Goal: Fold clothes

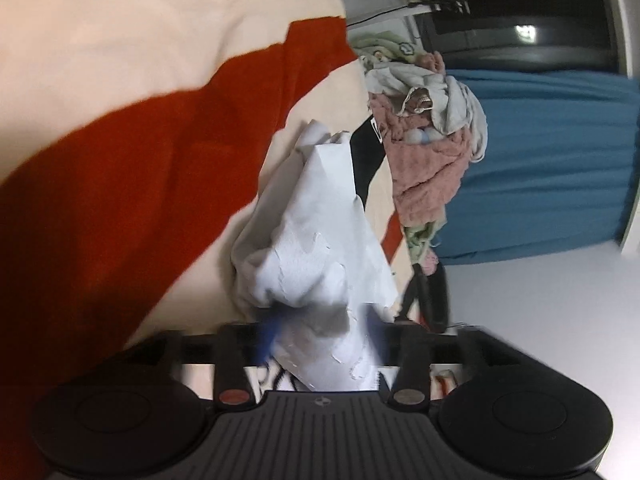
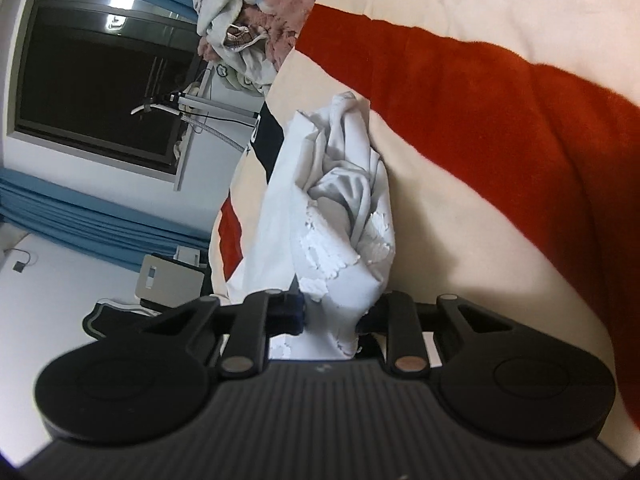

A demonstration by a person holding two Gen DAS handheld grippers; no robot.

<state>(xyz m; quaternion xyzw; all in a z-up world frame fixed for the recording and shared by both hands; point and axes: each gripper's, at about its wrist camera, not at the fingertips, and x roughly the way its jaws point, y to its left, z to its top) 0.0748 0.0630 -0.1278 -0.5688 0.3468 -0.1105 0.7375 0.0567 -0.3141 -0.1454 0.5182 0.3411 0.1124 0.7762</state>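
The cream-and-red bedspread (image 1: 120, 80) runs wide and bare on one side, ending at the bed edge where a pile of clothes (image 1: 428, 128) crowds. The white garment (image 1: 316, 220) hangs bunched above it, both the left gripper (image 1: 320, 320) and right gripper (image 2: 332, 312) clamped on its fabric. Only the right view shows the dark window (image 2: 92, 80) (the left view is blurred).
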